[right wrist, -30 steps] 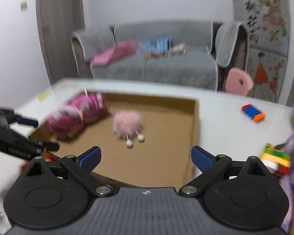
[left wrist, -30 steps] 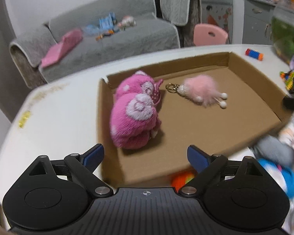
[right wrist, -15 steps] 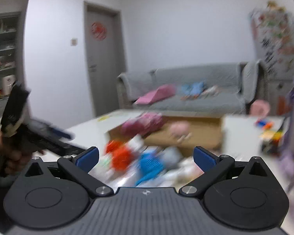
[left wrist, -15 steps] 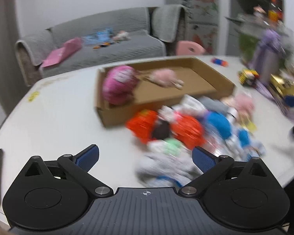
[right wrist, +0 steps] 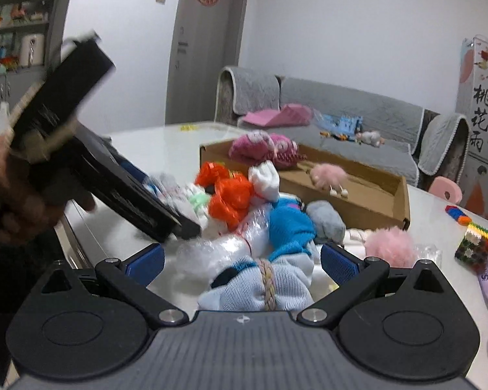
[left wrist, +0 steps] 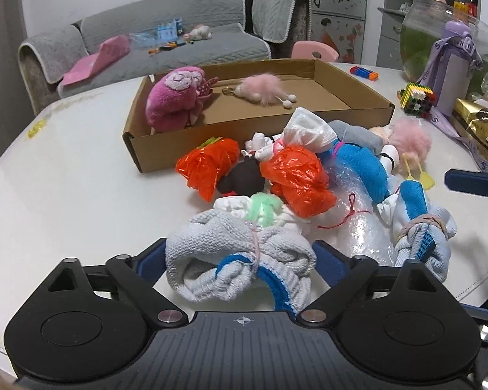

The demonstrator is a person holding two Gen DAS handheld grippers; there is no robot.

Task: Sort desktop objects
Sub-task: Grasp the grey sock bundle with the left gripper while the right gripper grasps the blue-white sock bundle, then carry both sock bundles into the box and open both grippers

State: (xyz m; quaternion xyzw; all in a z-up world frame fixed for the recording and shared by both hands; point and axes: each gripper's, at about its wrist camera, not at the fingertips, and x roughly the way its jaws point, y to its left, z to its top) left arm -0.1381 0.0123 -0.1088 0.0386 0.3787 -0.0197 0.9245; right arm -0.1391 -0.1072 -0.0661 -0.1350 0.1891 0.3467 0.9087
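My left gripper (left wrist: 240,260) is low over the pile, its jaws closing around a grey sock bundle (left wrist: 237,253) tied with a pink band; the pads stand at its sides. In the right wrist view my right gripper (right wrist: 240,261) is open around a light-blue sock bundle (right wrist: 260,289) bound with a braided band, its pads clear of it. Orange plastic bags (left wrist: 296,178), a blue sock (left wrist: 361,169), bubble wrap (left wrist: 364,234) and a pink pompom (left wrist: 410,141) make up the pile. Behind it, the cardboard tray (left wrist: 211,136) holds a pink plush (left wrist: 175,97) and a pompom keychain (left wrist: 260,92).
A block cube (left wrist: 416,97), purple bottle (left wrist: 452,74), fishbowl (left wrist: 439,32) and gold packet (left wrist: 478,120) crowd the table's right side. A hand (right wrist: 16,188) holds the left gripper, whose black body crosses the left of the right wrist view. A grey sofa (left wrist: 179,42) stands beyond the table.
Both grippers have pulled back from the tray and come down to the pile at the table's near side. Each now has a sock bundle between its fingers.
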